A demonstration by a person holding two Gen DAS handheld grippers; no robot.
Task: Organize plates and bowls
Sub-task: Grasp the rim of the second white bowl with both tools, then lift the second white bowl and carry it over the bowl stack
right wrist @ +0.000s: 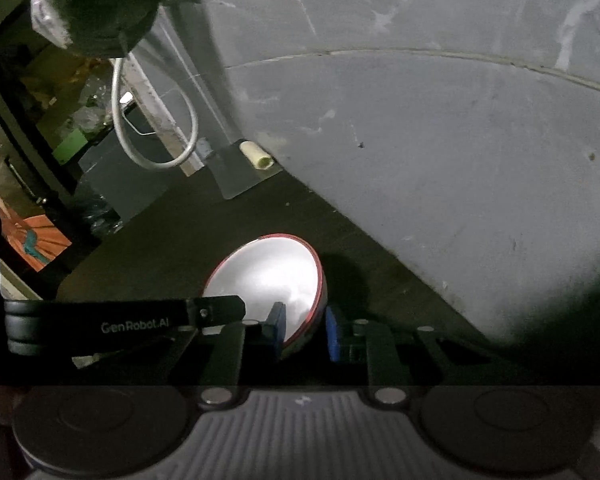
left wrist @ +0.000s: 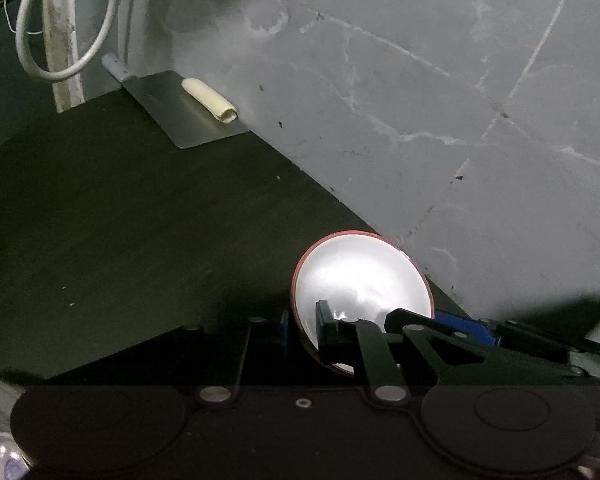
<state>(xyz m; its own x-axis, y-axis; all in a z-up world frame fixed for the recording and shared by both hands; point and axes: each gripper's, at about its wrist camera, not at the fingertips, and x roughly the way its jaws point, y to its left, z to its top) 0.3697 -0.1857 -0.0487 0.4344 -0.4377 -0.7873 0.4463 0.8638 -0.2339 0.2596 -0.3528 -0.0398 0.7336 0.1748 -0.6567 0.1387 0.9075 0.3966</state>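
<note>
A bowl with a red outside and shiny steel inside (left wrist: 360,280) is held tilted above a dark counter, near a grey marble wall. It also shows in the right wrist view (right wrist: 268,276). My left gripper (left wrist: 304,332) is shut on the bowl's rim at one side. My right gripper (right wrist: 306,330) has its blue pads (right wrist: 278,328) either side of the opposite rim and is shut on it. The right gripper's arm shows in the left wrist view (left wrist: 468,328).
A steel cleaver (left wrist: 180,112) lies flat on the counter at the back by the wall, with a cream rolled object (left wrist: 210,100) on its blade. A white cable loop (left wrist: 60,40) hangs at the far left. Cluttered shelves (right wrist: 60,120) stand beyond the counter's left end.
</note>
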